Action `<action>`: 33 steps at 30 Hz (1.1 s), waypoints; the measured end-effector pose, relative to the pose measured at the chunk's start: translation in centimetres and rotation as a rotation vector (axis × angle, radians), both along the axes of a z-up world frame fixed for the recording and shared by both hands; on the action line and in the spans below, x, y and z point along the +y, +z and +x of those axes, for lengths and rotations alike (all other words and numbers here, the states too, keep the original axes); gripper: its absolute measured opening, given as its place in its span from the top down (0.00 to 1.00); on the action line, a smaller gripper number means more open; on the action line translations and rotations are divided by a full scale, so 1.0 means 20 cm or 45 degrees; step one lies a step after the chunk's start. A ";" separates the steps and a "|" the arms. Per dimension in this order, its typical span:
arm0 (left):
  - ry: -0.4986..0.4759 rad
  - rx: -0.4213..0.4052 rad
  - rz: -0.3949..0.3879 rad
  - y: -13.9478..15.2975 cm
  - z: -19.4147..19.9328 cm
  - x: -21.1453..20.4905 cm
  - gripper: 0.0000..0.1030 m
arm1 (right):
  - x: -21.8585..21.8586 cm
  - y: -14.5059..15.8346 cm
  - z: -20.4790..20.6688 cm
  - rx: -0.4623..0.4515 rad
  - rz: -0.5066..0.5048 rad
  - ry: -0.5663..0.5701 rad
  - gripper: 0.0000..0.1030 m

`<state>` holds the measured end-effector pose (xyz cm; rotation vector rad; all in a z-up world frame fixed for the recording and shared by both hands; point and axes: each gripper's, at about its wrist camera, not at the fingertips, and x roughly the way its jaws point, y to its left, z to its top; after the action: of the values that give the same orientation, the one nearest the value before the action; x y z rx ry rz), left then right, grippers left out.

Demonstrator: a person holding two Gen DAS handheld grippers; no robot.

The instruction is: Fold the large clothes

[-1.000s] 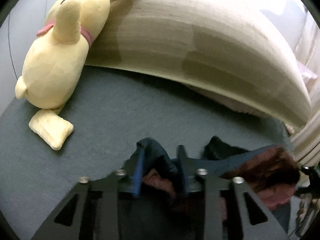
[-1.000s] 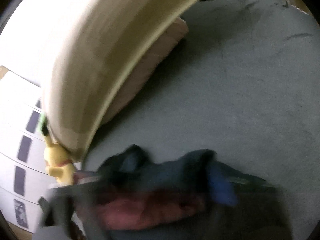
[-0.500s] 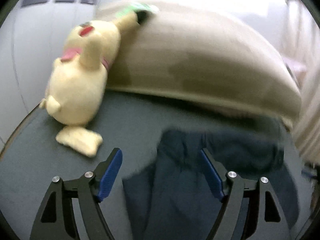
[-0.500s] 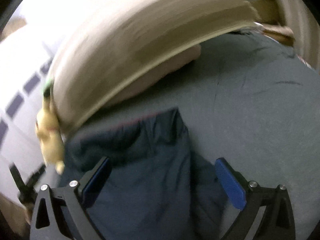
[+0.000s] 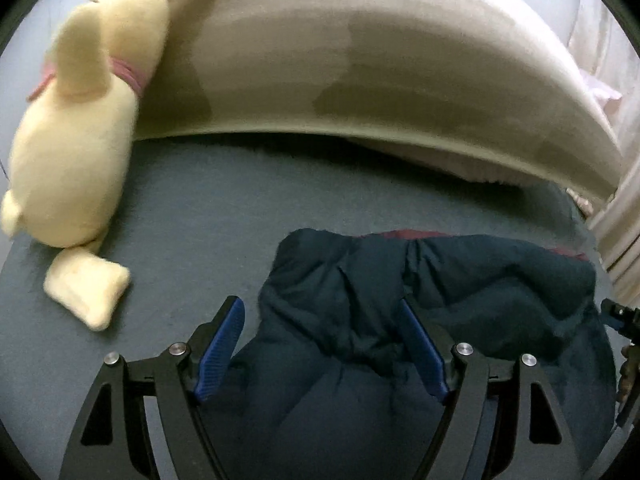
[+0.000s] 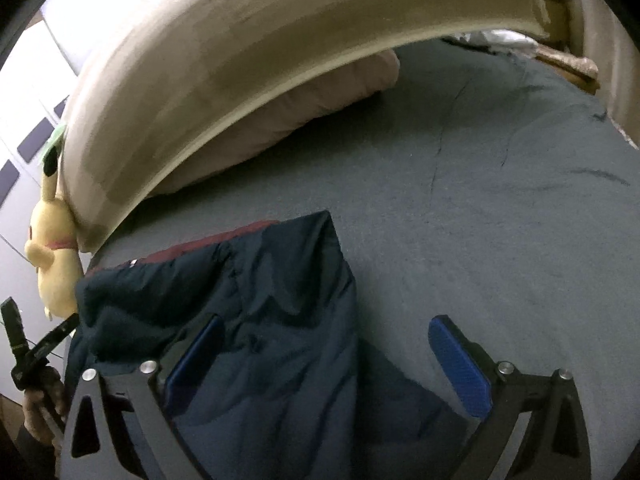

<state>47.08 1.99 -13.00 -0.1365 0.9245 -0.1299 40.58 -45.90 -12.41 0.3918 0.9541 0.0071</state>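
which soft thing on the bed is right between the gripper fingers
The navy jacket, dark with a red lining edge; the yellow plush and the pillow lie farther off by the headboard.

place: bedroom | signs: bed, plush toy, pillow

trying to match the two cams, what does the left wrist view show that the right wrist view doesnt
Only the left wrist view shows the plush toy's foot lying on the sheet and the left gripper from behind, jaws open over the jacket's left part.

Only the right wrist view shows the wide bare stretch of grey sheet to the jacket's right, clutter at the far corner, and the right gripper, jaws open.

Both show the navy jacket with its maroon lining, the yellow plush toy, and the beige headboard.
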 end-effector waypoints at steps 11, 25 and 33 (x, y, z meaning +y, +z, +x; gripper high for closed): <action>0.085 0.127 0.180 -0.18 0.13 -0.03 0.86 | 0.09 -0.11 0.18 0.119 -0.167 0.007 0.91; 0.221 -0.295 0.269 0.26 -0.23 -0.08 0.33 | 0.04 0.19 -0.05 -0.124 -0.140 -0.218 0.22; 0.020 -0.273 0.254 0.18 -0.31 -0.53 0.25 | 0.60 0.16 0.02 -0.158 -0.275 0.018 0.18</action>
<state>40.98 -8.54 -9.45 0.0545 0.7176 -0.0360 40.93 -33.87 -9.21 0.1828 0.8253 -0.0579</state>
